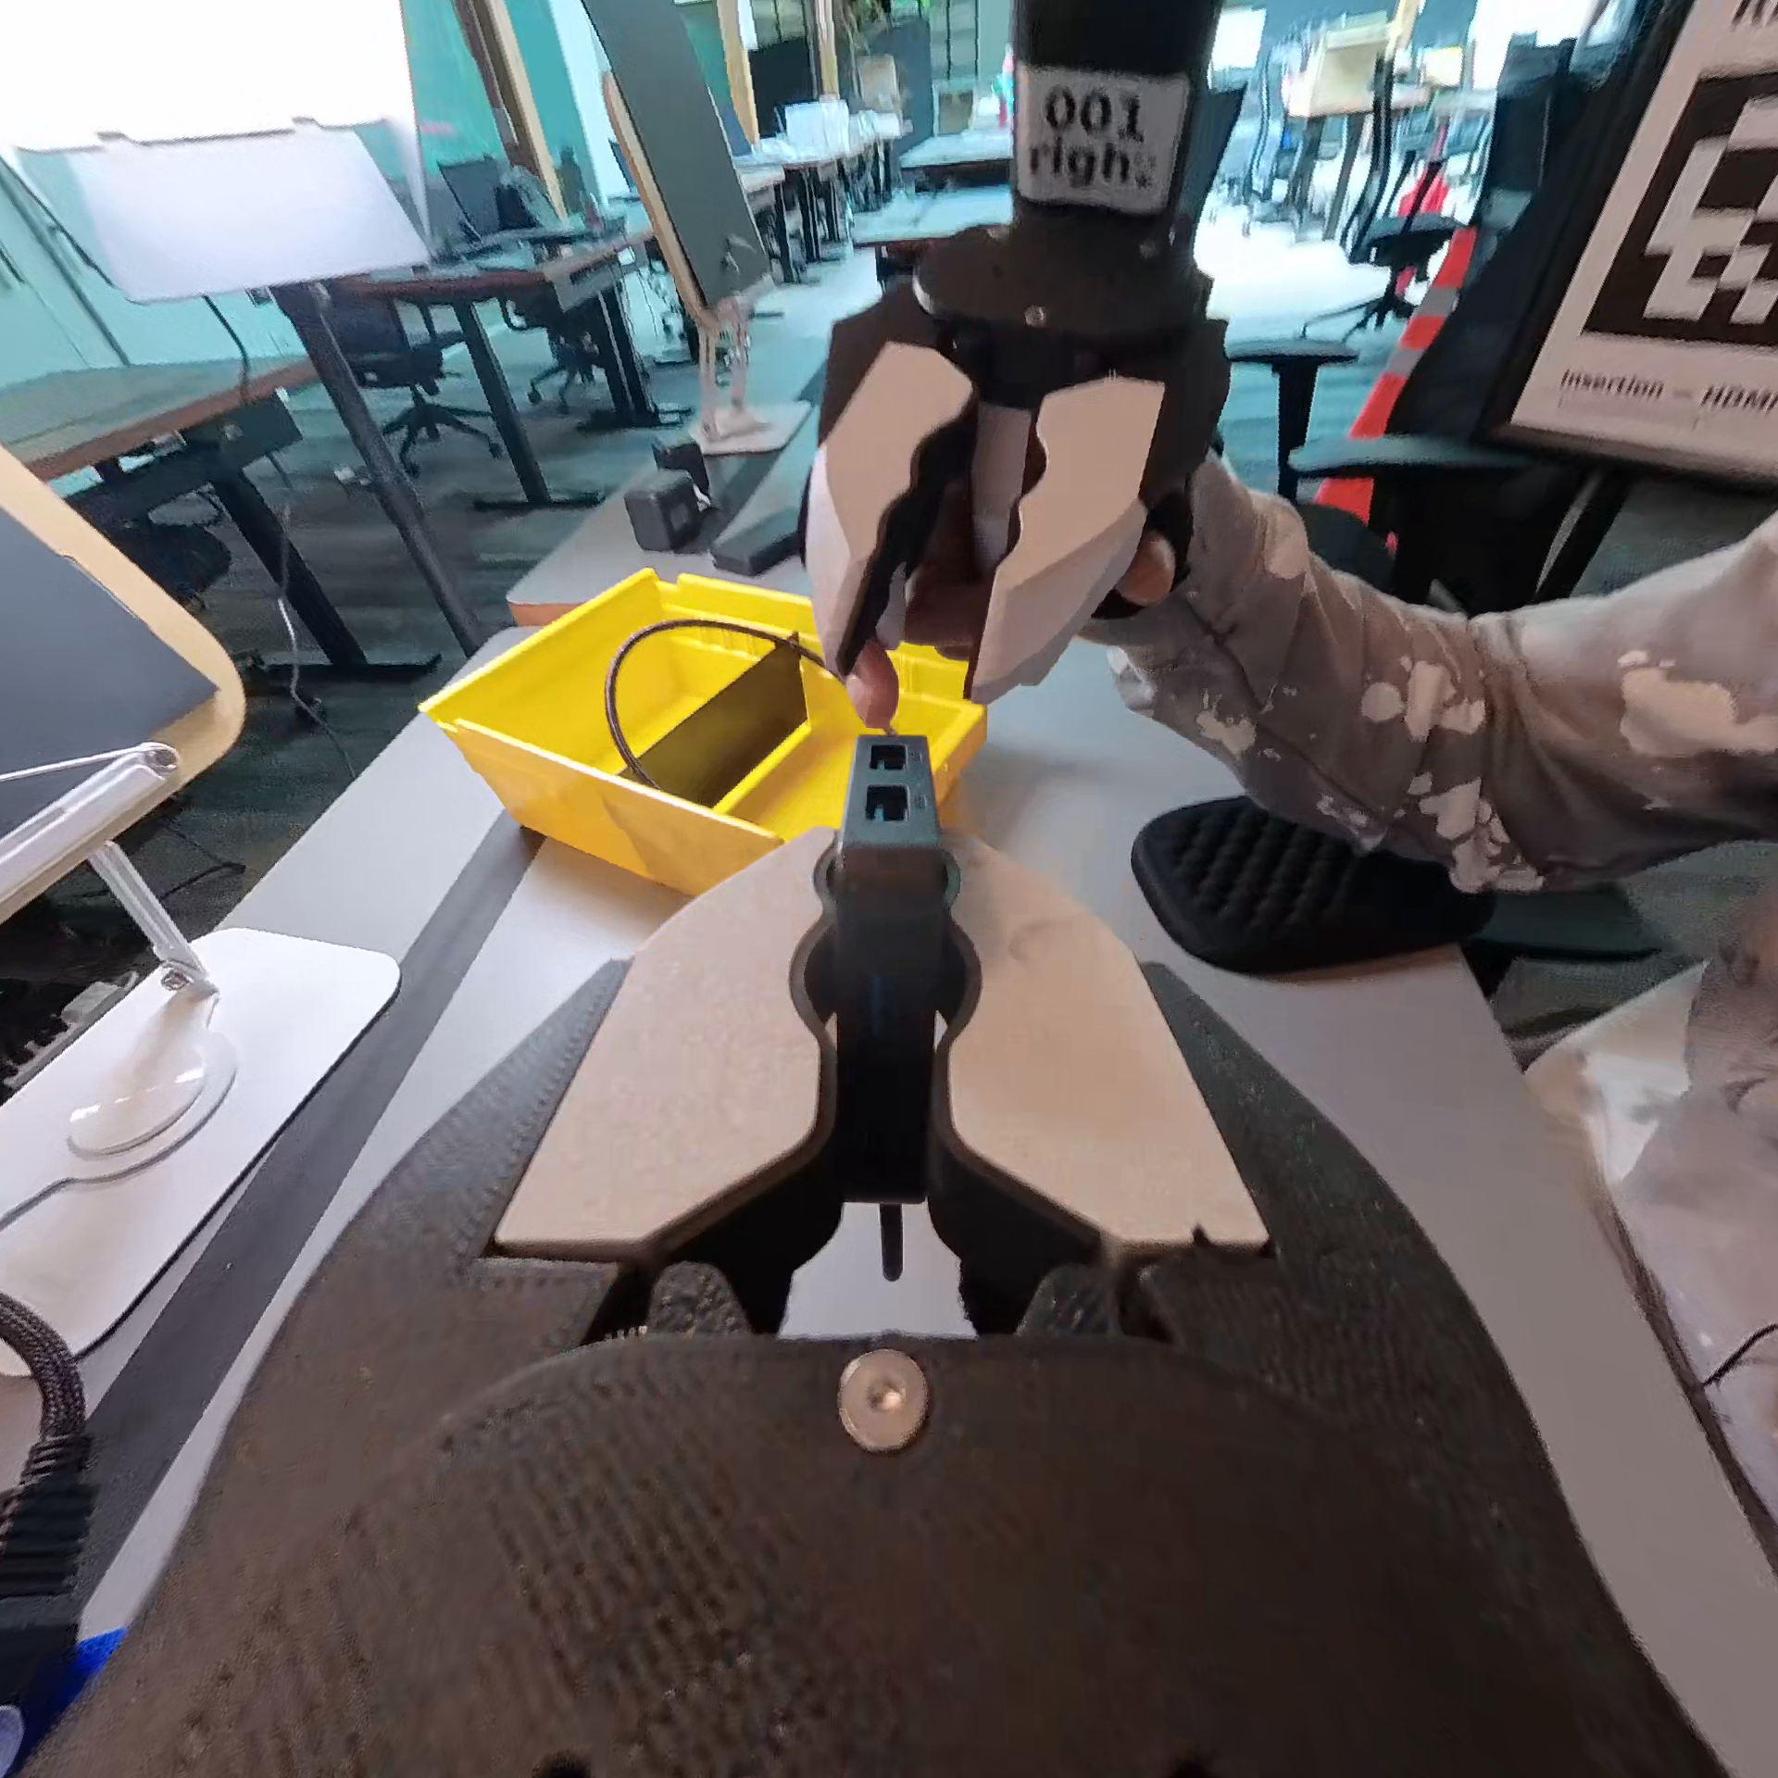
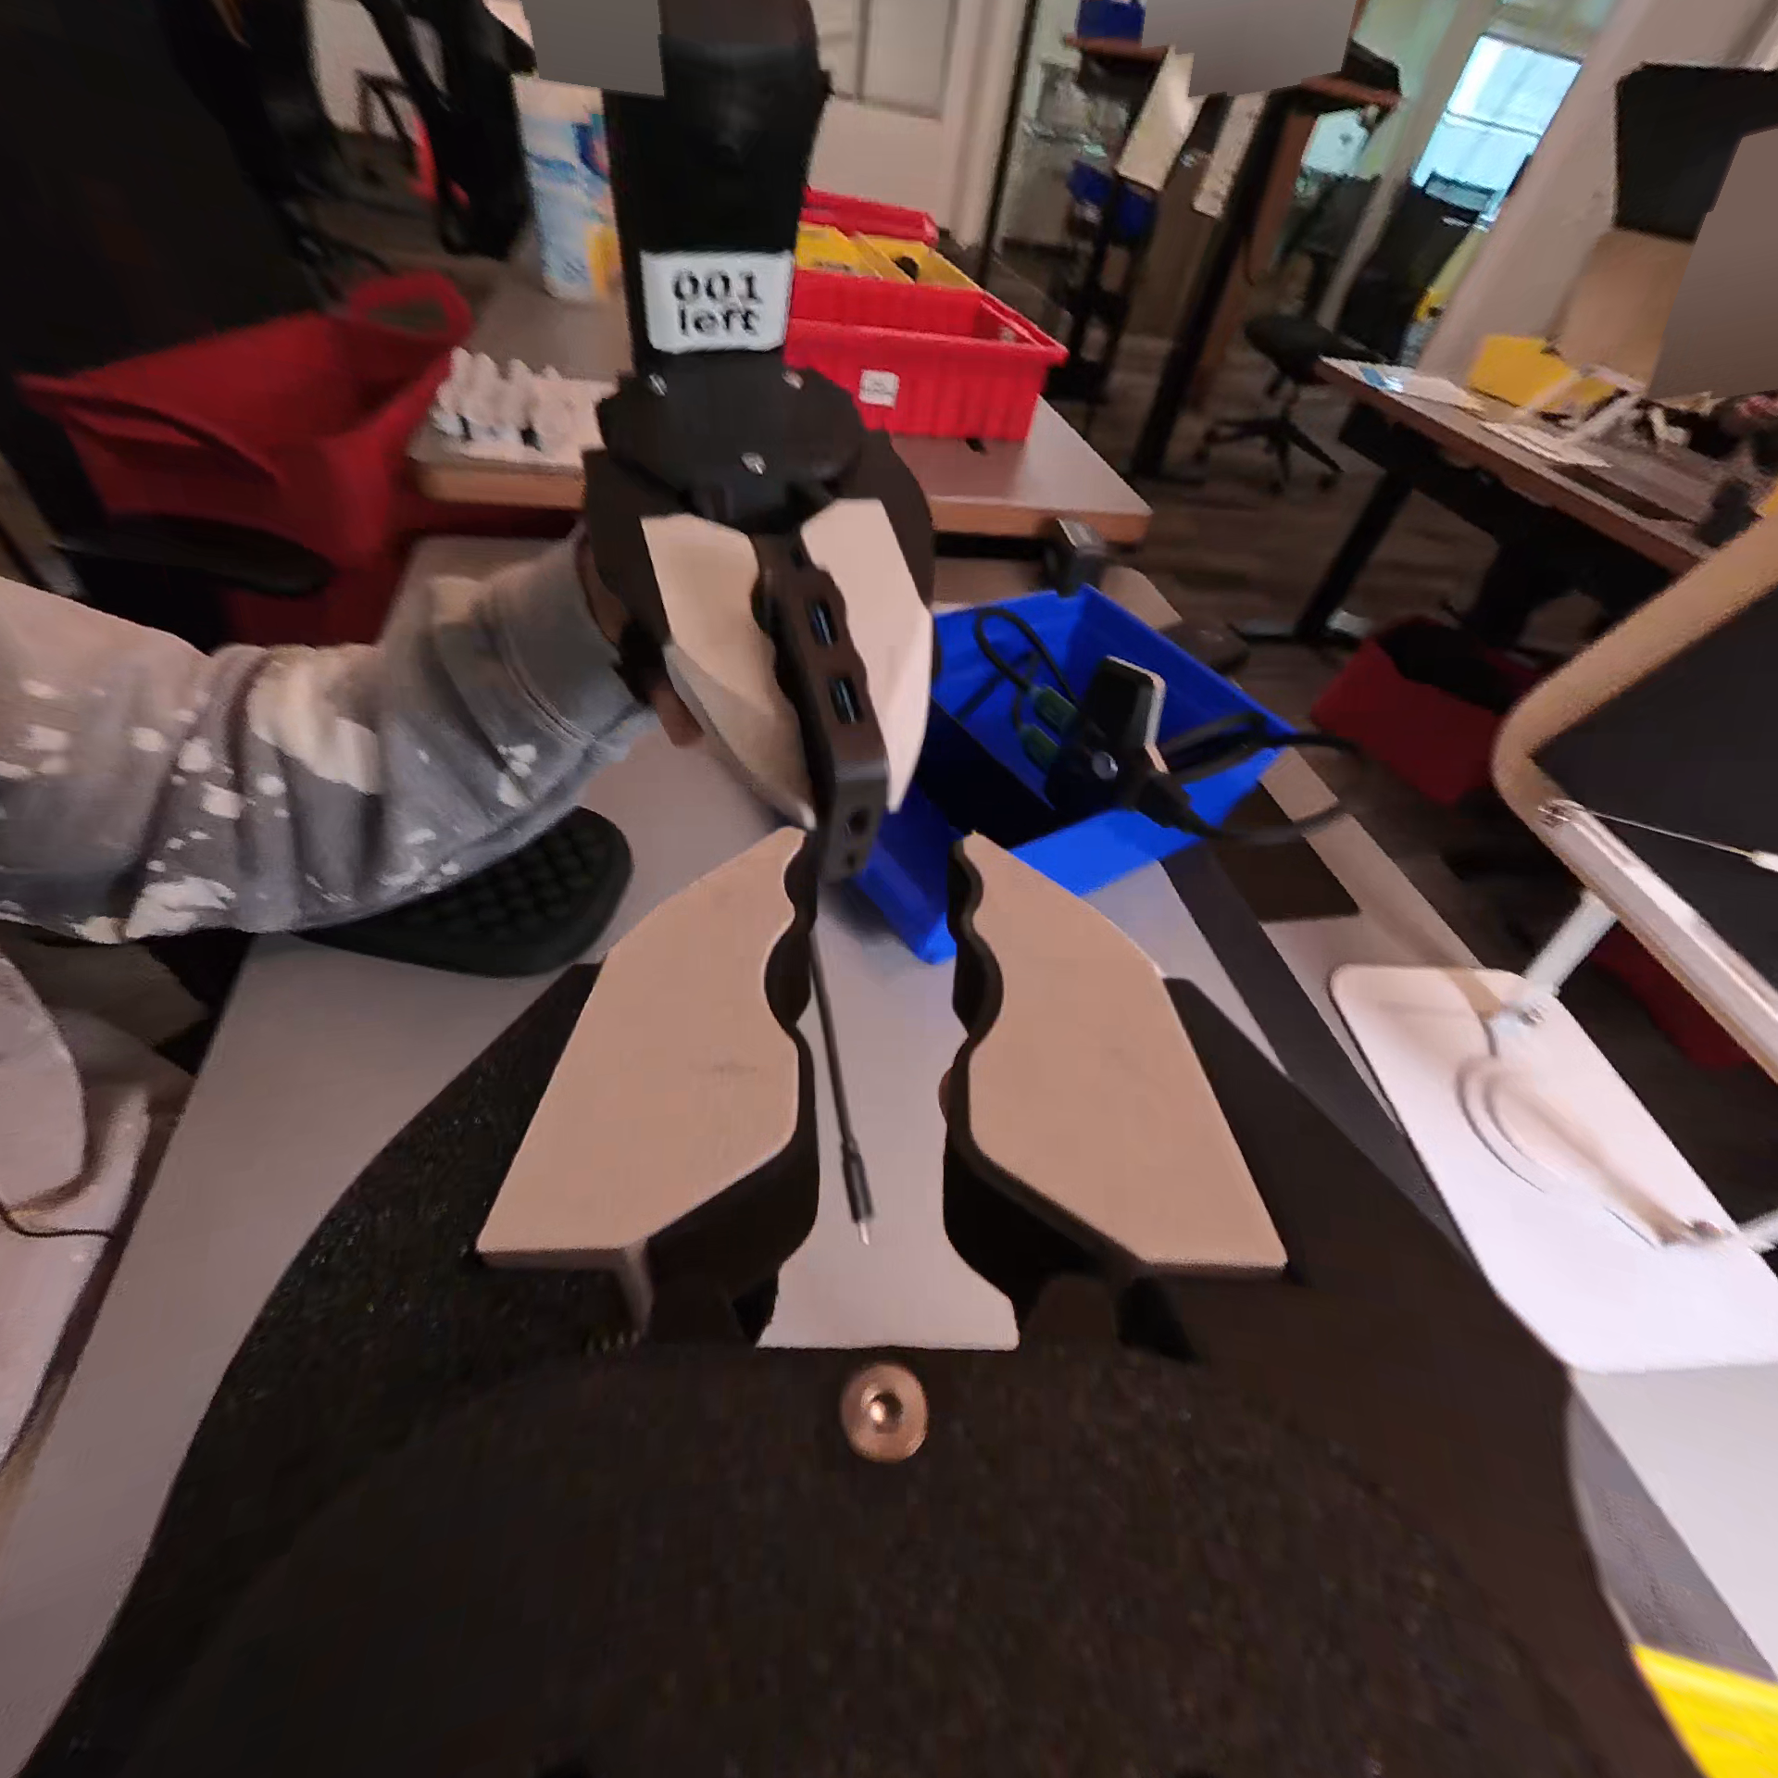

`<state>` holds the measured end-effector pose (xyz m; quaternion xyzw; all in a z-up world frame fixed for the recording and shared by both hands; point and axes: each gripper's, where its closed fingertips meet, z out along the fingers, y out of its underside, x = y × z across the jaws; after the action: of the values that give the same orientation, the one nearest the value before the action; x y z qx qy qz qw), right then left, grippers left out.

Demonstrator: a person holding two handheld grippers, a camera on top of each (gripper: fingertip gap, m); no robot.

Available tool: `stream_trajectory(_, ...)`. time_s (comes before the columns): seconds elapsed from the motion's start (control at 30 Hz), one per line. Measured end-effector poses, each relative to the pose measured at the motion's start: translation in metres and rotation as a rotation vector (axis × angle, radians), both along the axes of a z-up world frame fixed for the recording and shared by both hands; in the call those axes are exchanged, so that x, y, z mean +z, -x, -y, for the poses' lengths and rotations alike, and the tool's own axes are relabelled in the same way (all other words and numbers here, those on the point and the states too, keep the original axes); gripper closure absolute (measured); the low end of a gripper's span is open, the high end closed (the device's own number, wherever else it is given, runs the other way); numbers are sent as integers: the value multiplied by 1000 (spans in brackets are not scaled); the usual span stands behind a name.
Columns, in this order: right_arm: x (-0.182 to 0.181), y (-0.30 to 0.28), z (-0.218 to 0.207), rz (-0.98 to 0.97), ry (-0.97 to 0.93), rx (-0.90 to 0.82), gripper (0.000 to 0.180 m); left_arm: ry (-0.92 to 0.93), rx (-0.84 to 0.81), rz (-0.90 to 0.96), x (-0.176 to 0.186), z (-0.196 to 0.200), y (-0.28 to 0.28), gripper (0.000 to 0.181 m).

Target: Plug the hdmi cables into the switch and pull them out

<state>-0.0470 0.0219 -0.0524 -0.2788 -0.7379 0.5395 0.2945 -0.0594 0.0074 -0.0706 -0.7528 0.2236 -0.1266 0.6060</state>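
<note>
My left gripper [image 1: 890,856] is shut on the dark slim switch [image 1: 890,799], held end-on above the grey table [image 1: 1106,770], two ports showing on its far end. My right gripper [image 1: 919,678] faces it just beyond that end, jaws apart, a person's finger between them. In the right wrist view my right gripper [image 2: 880,847] is open, its tips just short of the switch [image 2: 837,712] held by the left gripper [image 2: 851,808]. A thin black cable [image 2: 837,1087] with a small plug lies loose between my right fingers. A thin cable [image 1: 625,673] arcs over the yellow bin.
A yellow bin [image 1: 539,741] with a black divider stands behind the switch. A blue bin [image 2: 1078,837] holds cables and adapters. A monitor on a white stand base [image 1: 192,1010] is at the table's side. A black chair armrest [image 1: 1299,895] sits at the table edge.
</note>
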Motion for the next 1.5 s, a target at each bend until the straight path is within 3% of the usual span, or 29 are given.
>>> stream_trajectory(0.2, -37, 3, 12, 66, -93, 95, 154, 120, -71, -109, -34, -8, -16, 166)
stream_trajectory(0.33, -54, -3, 15, 113, -124, 163, 167, 179, -108, -152, -51, -11, -23, 166)
stream_trajectory(0.47, -50, -4, 9, 100, -122, 153, 167, 157, -120, -104, -48, -13, -24, 164)
stream_trajectory(0.57, -32, -5, -8, 27, -96, 90, 167, 86, -48, -41, -31, -14, -9, 147)
stream_trajectory(0.7, 12, -9, -50, -174, -35, -89, 167, -33, 128, 65, -4, -13, 31, 141)
stream_trajectory(0.87, 58, -10, -147, -500, -118, -627, 167, -70, 289, 122, 2, -9, 69, 139)
stream_trajectory(0.97, 66, -20, -200, -652, -243, -890, 166, -70, 313, 129, 1, -10, 75, 140)
stream_trajectory(1.07, 55, -26, -249, -718, -276, -1049, 167, -55, 317, 117, -4, -13, 75, 141)
stream_trajectory(1.27, 5, -35, -338, -645, -287, -1258, 167, -32, 331, 98, -13, -18, 77, 142)
stream_trajectory(1.5, -55, -7, -357, -261, -266, -1185, 167, 8, 332, 112, -26, -23, 81, 143)
